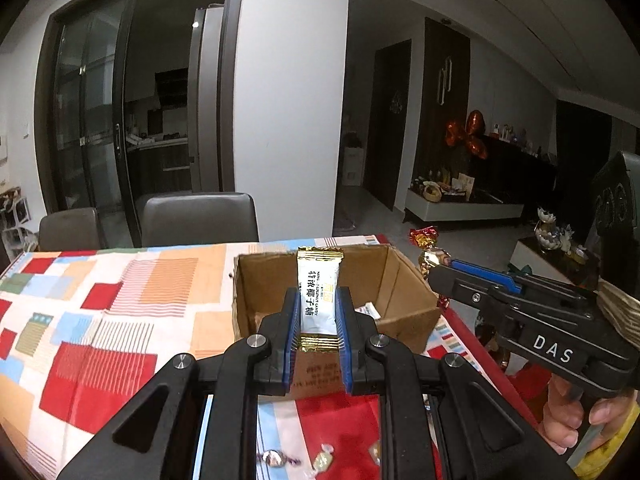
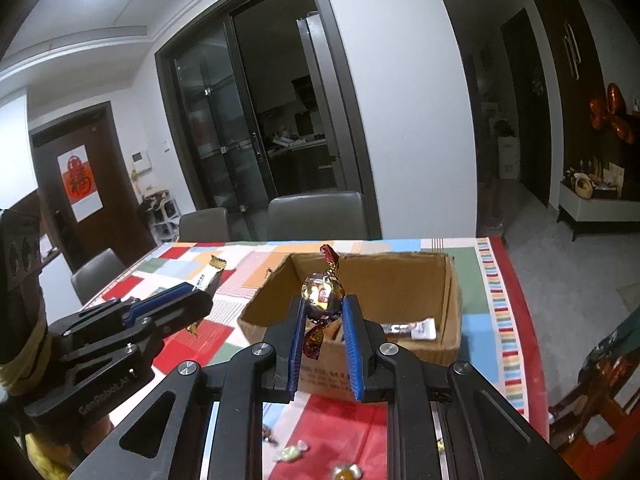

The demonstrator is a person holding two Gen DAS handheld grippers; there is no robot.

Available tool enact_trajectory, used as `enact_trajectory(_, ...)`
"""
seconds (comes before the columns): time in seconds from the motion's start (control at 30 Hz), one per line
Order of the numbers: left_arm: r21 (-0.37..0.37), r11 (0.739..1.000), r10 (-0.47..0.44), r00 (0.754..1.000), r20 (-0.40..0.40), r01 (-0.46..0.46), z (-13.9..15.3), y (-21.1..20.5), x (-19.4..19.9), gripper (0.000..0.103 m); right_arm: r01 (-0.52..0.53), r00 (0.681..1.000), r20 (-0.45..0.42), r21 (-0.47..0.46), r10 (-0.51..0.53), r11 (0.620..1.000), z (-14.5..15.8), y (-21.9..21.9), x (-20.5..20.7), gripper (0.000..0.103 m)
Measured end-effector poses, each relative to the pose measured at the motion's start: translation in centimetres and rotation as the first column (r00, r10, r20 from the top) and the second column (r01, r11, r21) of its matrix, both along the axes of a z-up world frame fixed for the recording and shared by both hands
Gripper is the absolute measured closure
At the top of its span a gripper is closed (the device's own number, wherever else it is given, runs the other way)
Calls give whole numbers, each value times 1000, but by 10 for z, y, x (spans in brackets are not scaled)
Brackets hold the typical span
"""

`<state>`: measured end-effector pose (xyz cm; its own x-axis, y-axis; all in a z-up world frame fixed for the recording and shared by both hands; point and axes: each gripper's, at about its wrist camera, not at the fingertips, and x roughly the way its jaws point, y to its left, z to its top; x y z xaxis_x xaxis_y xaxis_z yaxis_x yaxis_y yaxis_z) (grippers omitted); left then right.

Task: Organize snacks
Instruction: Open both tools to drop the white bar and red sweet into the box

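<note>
Above the cardboard box (image 1: pixel 404 280), the left claw (image 1: pixel 319 320) grips a white coconut candy packet (image 1: pixel 318 294); at 3 o'clock the right claw (image 2: pixel 325 320) clamps a foil-twisted sweet (image 2: pixel 323 290), its lower twist half hidden.

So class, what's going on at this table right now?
A person holds a gripper in each hand. The left gripper is shut on a white candy packet; the right gripper is shut on a foil-wrapped sweet. Both snacks are held up in front of an open cardboard box on the patterned tablecloth. One packet already lies in the box, and loose sweets remain on the cloth.
</note>
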<state>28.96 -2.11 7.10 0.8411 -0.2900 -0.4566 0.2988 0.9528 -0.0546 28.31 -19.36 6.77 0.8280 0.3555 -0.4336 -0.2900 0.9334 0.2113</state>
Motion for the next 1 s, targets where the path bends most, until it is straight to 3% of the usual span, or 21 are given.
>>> enact_trajectory(0.73, 69, 997, -18, 994, -112, 26, -20, -19, 89, 84, 21, 998, -64, -70, -26, 997, -12, 4, 67, 83)
enact_trajectory(0.8, 64, 998, -13, 992, -124, 21, -21, -19, 92, 78, 37, 997, -68, -78, -43, 996, -13, 4, 69, 82)
enact_trajectory(0.83, 58, 998, -12, 992, -129, 20, -21, -19, 93, 68, 48, 996, -69, -81, -54, 996, -13, 4, 69, 79)
enact_trajectory(0.87, 53, 998, -9, 991, -131, 16, -21, -18, 93, 59, 56, 995, -75, -84, -63, 995, -14, 3, 70, 67)
enact_trajectory(0.93, 51, 999, -6, 992, -128, 13, -20, -18, 91, 58, 72, 994, -79, -75, -78, 995, -14, -1, 70, 58)
enact_trajectory(1.0, 58, 998, 0, 993, -117, 7, -19, -17, 85, 57, 84, 994, -70, -76, -90, 994, -13, -3, 65, 58)
